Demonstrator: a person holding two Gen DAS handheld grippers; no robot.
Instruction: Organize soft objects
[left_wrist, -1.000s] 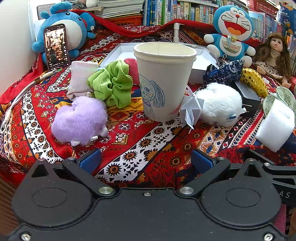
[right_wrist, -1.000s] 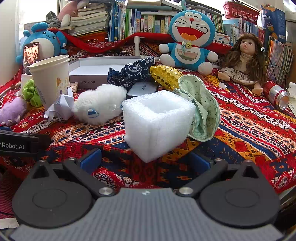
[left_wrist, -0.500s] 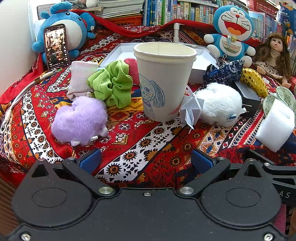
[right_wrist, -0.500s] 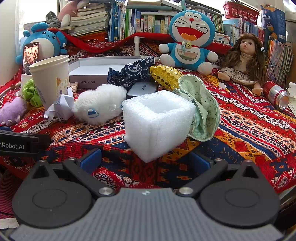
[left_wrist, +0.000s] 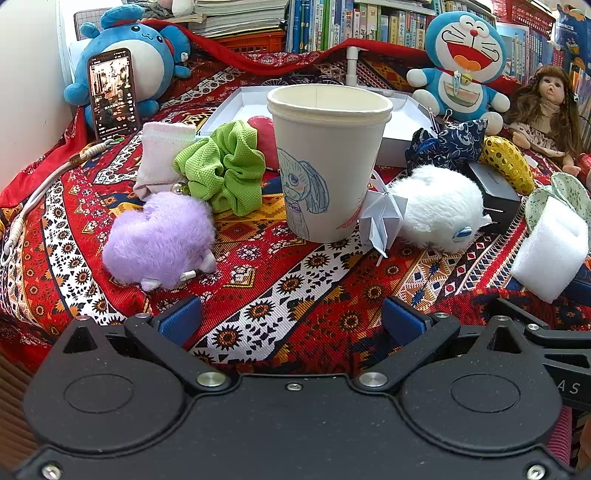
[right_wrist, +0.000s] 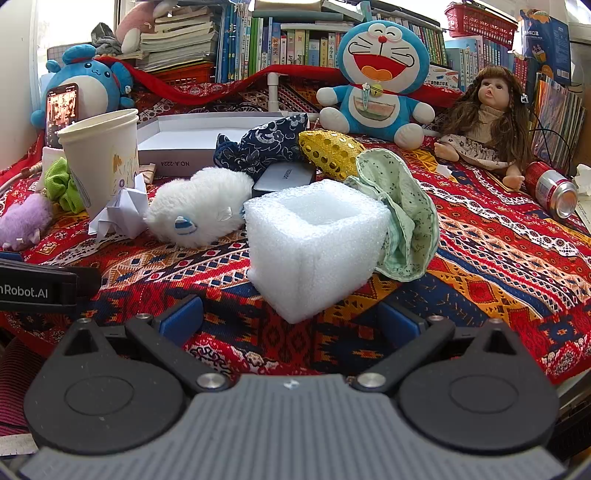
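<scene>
Soft objects lie on a patterned red cloth. In the left wrist view: a purple plush (left_wrist: 159, 240), a green scrunchie (left_wrist: 221, 166), a pink sock (left_wrist: 162, 155), a white plush (left_wrist: 439, 206). My left gripper (left_wrist: 291, 321) is open and empty, near the front edge, short of a paper cup (left_wrist: 325, 162). In the right wrist view: a white foam block (right_wrist: 314, 243), the white plush (right_wrist: 203, 206), a green dotted cloth (right_wrist: 402, 218), a navy cloth (right_wrist: 266, 144), a gold sequin pouch (right_wrist: 328, 151). My right gripper (right_wrist: 291, 321) is open and empty, just before the foam block.
A white shallow box (right_wrist: 184, 133) stands behind the cup. A Doraemon plush (right_wrist: 380, 81), a doll (right_wrist: 487, 122), a blue plush with a phone (left_wrist: 110, 96) and books line the back. A red can (right_wrist: 550, 188) lies at right. A black case (right_wrist: 284, 177) and a paper origami (left_wrist: 380, 218) sit mid-table.
</scene>
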